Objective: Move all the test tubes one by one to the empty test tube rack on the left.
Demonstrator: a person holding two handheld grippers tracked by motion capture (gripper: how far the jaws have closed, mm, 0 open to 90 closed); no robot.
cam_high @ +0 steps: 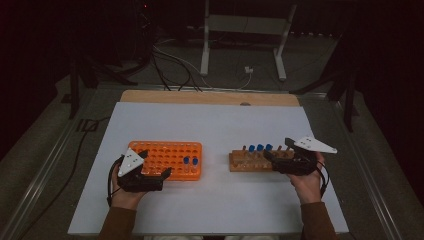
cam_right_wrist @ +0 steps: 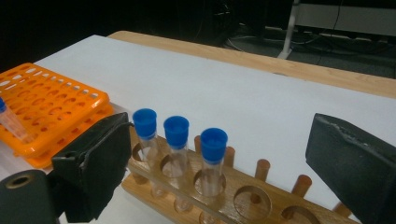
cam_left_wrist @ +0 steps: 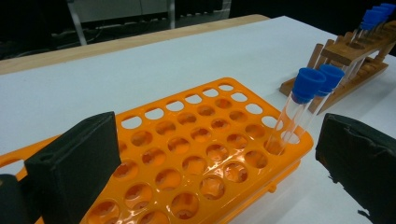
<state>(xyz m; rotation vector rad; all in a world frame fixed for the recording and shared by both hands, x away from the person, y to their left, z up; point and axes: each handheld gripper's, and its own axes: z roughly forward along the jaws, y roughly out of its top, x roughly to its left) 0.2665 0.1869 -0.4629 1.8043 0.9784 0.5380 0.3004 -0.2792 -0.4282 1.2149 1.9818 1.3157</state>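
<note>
On the white table [cam_high: 215, 200], the left gripper [cam_high: 155, 165] sits at the near-left corner of the orange rack [cam_high: 172, 152], its jaws spread wide with nothing between them — in the left gripper view the rack's empty holes lie between the two black pads, and two blue-capped tubes [cam_left_wrist: 303, 105] stand in its far corner, nearer the right-hand pad. The right gripper [cam_high: 280, 154] hovers at the right end of the wooden rack [cam_high: 240, 162], jaws likewise wide apart and empty. In the right gripper view three capped tubes [cam_right_wrist: 177, 144] stand upright in the wooden rack's holes — close beside the left-hand pad, untouched.
</note>
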